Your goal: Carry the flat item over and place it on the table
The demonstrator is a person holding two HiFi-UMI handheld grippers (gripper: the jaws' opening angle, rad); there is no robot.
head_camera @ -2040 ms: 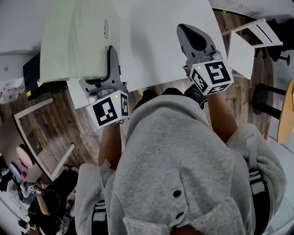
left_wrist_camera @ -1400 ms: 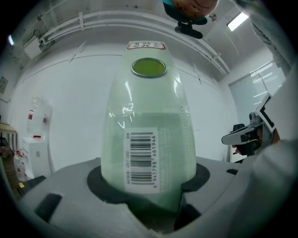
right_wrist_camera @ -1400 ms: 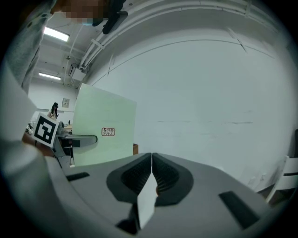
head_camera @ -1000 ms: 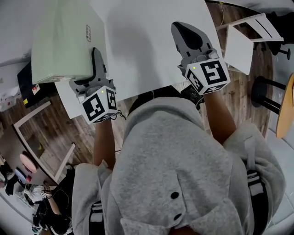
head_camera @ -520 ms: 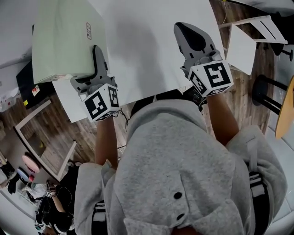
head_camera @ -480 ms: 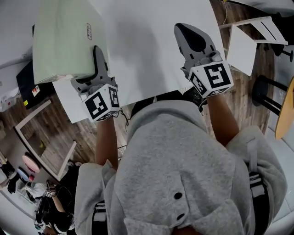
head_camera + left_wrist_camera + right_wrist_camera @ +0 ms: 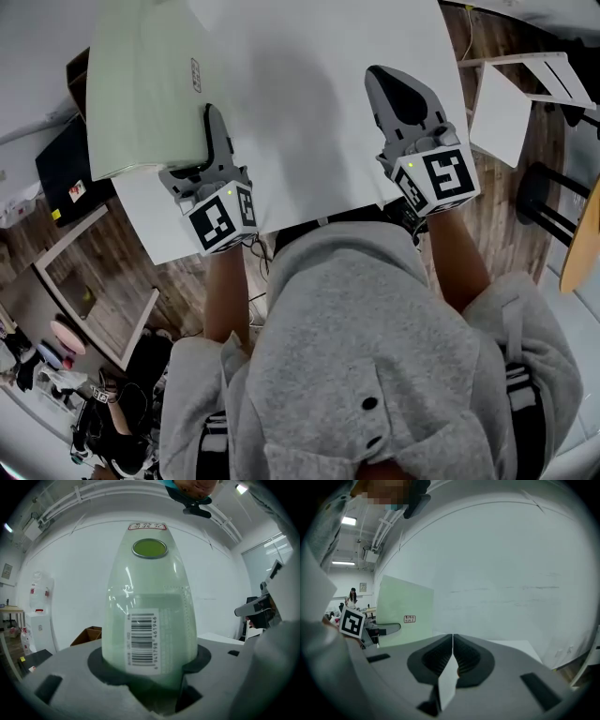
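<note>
Left hand-held gripper [image 7: 208, 141] clamps wide on near end of green pack [image 7: 145, 84]; pack's long axis runs straight ahead, apparently over tabletop [image 7: 300, 112]. Right hand-held gripper [image 7: 403, 94], well right of pack, pinches thin white sheet [image 7: 446, 686]

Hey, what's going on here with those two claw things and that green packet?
A person in a grey hoodie holds a gripper in each hand. The left gripper is clamped on the near edge of a flat pale green pack, held out over the left end of the white table. The right gripper is above the table, its jaws shut on a thin white slip. I can't tell whether the pack already rests on the table.
</note>
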